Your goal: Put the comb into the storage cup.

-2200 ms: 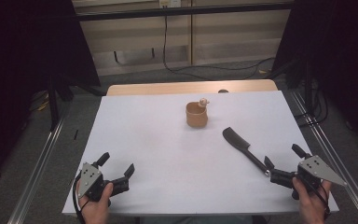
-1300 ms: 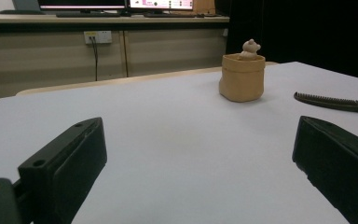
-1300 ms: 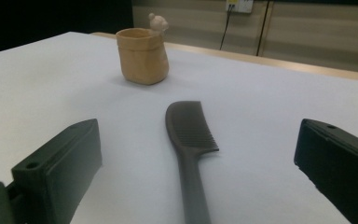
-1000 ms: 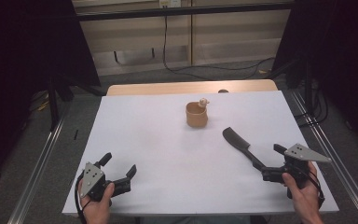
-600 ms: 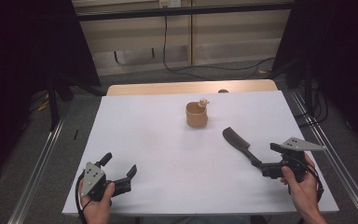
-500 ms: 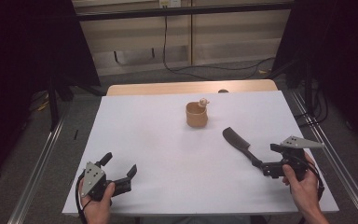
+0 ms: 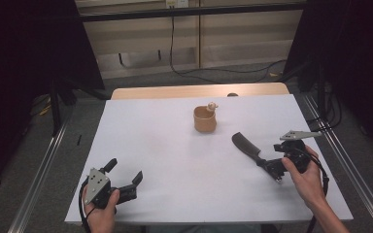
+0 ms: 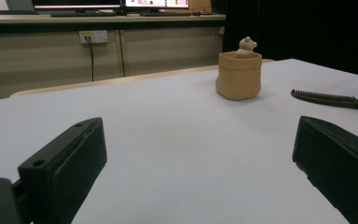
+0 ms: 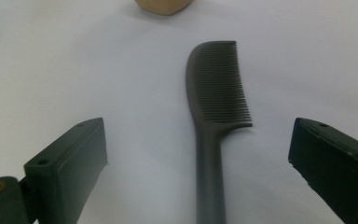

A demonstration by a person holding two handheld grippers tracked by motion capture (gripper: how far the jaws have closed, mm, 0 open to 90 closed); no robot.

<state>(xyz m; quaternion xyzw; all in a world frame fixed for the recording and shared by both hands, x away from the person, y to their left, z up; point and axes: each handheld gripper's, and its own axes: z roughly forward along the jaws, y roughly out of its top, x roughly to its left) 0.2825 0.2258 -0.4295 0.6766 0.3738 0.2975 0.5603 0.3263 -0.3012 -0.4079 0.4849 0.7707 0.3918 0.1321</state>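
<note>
High view: I see right gripper (image 7: 274,169) at handle end of black comb (image 7: 250,149), right half of white table (image 7: 165,160); left gripper (image 7: 125,180) rests near front-left edge, jaws spread. Tan pot (image 7: 205,119) with small figure stands mid-table, apart from comb.

Left gripper view: jaws wide, bare table between; pot (image 8: 238,74) ahead, comb (image 8: 335,100) far right.

Right gripper view: jaws released, comb (image 9: 214,126) handle midway between, untouched, teeth facing right. No writing legible.
</note>
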